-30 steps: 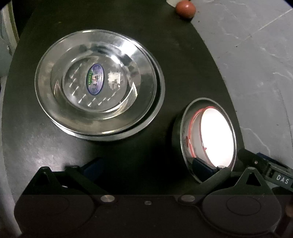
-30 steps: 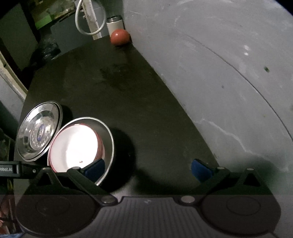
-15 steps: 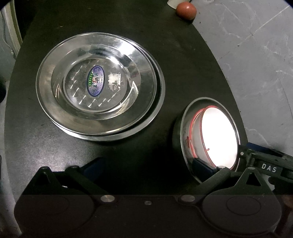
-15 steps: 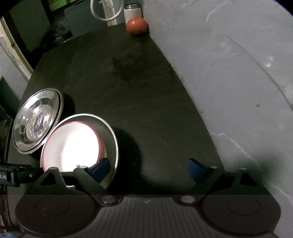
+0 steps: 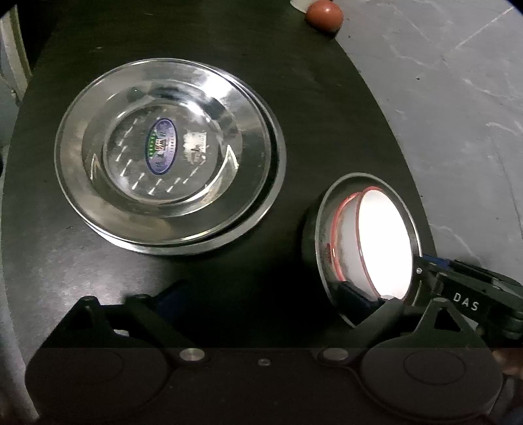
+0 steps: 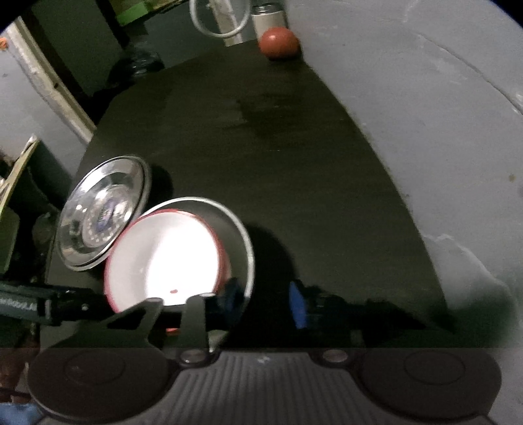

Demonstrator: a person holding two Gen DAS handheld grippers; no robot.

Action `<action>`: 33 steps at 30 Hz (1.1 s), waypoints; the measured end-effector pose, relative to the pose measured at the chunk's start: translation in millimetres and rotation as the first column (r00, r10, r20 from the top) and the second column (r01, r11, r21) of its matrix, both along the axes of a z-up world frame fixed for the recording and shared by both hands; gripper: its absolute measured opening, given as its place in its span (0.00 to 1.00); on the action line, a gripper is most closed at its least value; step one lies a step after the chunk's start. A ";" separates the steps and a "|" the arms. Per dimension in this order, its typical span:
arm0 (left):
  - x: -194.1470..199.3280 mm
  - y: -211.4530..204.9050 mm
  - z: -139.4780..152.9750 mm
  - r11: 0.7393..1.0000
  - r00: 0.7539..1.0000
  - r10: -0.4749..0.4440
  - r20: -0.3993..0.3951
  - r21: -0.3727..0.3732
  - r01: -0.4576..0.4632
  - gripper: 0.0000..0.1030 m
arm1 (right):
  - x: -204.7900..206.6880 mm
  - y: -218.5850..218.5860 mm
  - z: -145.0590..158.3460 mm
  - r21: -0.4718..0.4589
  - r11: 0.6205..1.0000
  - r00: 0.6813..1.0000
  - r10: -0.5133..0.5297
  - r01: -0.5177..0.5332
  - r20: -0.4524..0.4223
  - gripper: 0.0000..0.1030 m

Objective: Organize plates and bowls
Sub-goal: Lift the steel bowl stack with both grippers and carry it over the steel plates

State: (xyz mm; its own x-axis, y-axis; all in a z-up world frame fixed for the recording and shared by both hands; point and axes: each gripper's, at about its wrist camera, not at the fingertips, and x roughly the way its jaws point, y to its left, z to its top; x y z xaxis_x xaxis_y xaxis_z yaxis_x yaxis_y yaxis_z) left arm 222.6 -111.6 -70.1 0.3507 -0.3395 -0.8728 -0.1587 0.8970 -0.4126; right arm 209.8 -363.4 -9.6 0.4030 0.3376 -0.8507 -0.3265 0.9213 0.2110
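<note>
Two stacked steel plates (image 5: pixel 163 153) lie on the left of the black round table (image 5: pixel 310 108). To their right stands a steel bowl (image 5: pixel 323 209) with a white red-rimmed bowl (image 5: pixel 382 242) nested inside. My left gripper (image 5: pixel 263 294) is wide, its jaws closing slightly; its right pad sits inside the steel bowl at the near rim, pressing on nothing. My right gripper (image 6: pixel 264 300) is closing astride the steel bowl's (image 6: pixel 245 235) near wall, one pad inside, one outside. A dark gap still shows by the outer pad.
A red-brown ball (image 6: pixel 279 42) and a small tin (image 6: pixel 268 16) sit at the table's far edge. Grey stone floor (image 5: pixel 457 114) lies past the table's right edge. Dark clutter and a white post (image 6: pixel 49 88) stand at the far left.
The right gripper's jaws have drawn in from wide to narrow around the steel bowl's near wall, and that view has tilted and shifted closer. The left gripper has stayed put.
</note>
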 end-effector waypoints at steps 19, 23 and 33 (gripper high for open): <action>-1.0 0.5 6.0 0.994 0.995 -0.073 0.067 -0.075 0.078 0.62 | -14.5 -6.5 -0.2 0.040 0.996 0.996 -0.078 0.079 -0.031 0.13; -2.8 -2.1 8.9 0.991 0.992 -0.079 0.103 -0.096 0.089 0.49 | -18.1 -11.1 -2.0 0.070 0.992 0.993 -0.107 0.109 -0.042 0.15; 0.5 -11.1 12.3 0.981 0.983 -0.114 0.146 -0.142 0.134 0.17 | -22.0 -17.2 -4.7 0.104 0.986 0.990 -0.129 0.134 -0.051 0.17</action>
State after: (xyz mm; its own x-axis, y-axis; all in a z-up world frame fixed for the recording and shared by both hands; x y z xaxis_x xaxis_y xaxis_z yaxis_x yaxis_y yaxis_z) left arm 223.0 -122.8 -57.8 0.4101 -0.5118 -0.7549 0.0173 0.8319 -0.5547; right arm 187.8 -380.6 -14.3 0.4125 0.3745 -0.8304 -0.1922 0.9268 0.3225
